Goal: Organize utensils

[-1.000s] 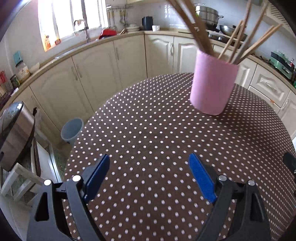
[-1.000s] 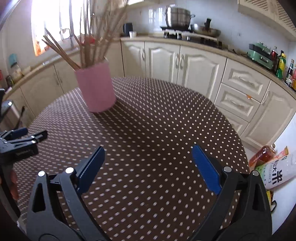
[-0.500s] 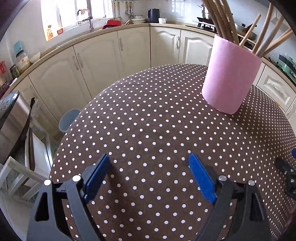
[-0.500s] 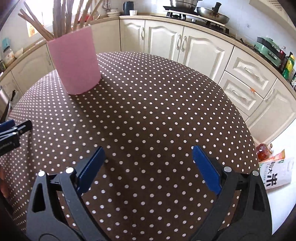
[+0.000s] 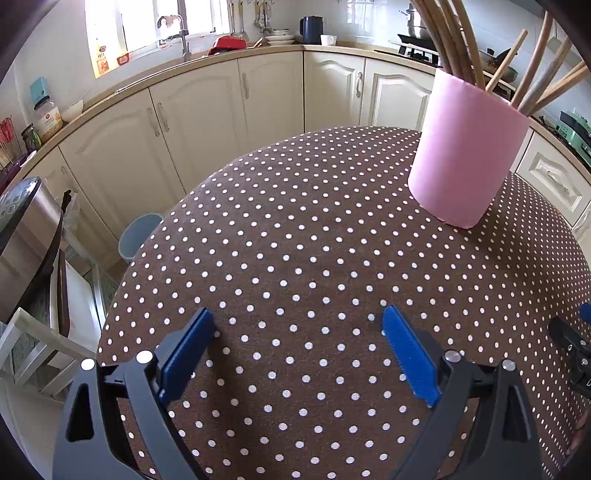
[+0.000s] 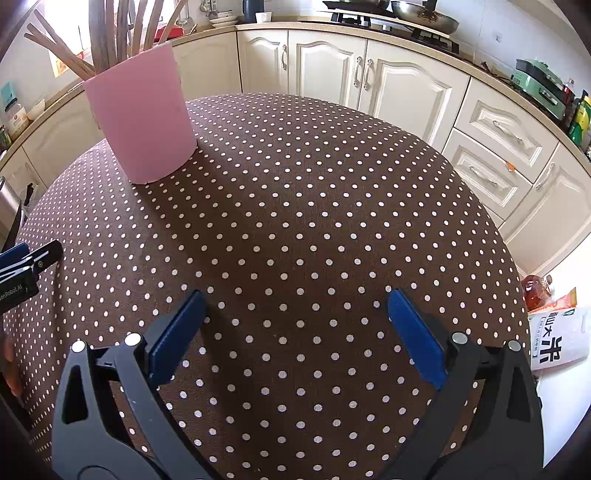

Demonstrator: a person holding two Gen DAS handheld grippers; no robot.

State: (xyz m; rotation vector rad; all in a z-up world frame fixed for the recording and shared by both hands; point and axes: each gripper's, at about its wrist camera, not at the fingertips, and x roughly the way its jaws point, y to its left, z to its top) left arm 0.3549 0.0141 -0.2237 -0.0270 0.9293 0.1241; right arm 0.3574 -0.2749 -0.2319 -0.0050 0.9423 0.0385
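The right gripper (image 6: 295, 314) with blue pads is wide apart over a round brown table with white dots (image 6: 314, 221). A tall pink cup (image 6: 142, 118) holds wooden sticks (image 6: 110, 33).

Cut-offs and unreadables, both wrist views.

Wooden utensils (image 5: 458, 40) run out past the top edge in both views; their lower ends sit hidden inside the pink holder (image 5: 463, 151), so type cannot be told. Right gripper (image 5: 576, 347) shows only as a sliver at the left view's right edge (jaw state unreadable there). Left gripper (image 6: 22, 266) is likewise clipped at the right view's left edge. White bag (image 6: 557, 339) is partly behind the table (image 6: 295, 221). Counter jars (image 5: 44, 118): labels too small.
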